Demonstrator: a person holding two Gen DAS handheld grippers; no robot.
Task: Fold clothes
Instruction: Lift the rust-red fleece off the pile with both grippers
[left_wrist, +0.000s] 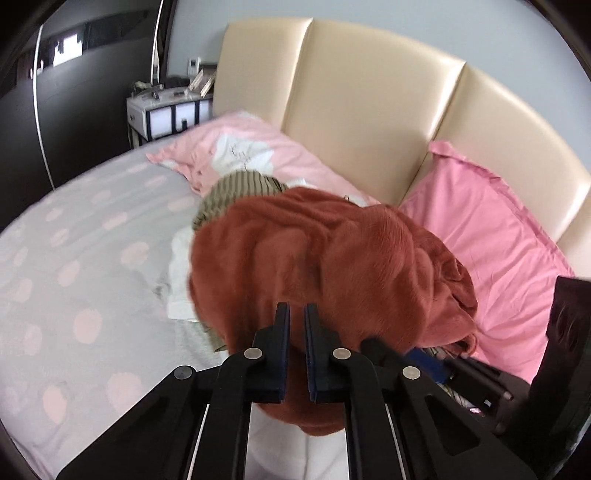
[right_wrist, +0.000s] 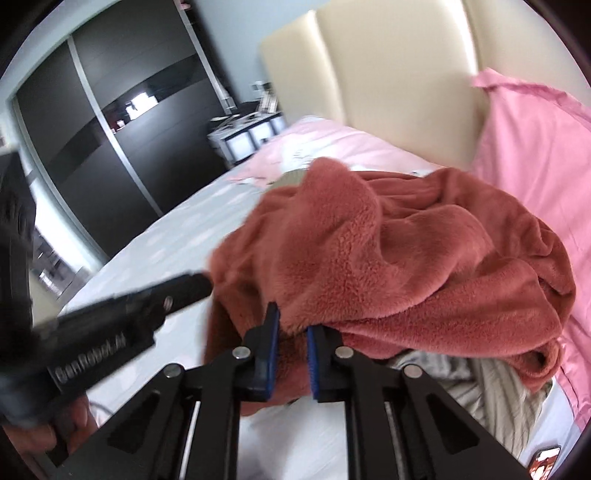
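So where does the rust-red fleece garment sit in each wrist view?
Left wrist: rust-red fleece garment fills the centre, just beyond the jaws.
Right wrist: the garment lies centre to right, draped over other clothes.
Shared landmark: cream padded headboard behind it.

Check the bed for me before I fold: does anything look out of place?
Mostly the clothes: the rust fleece garment is bunched in a heap by the pillows, over a striped garment. A phone lies at the bed's edge.
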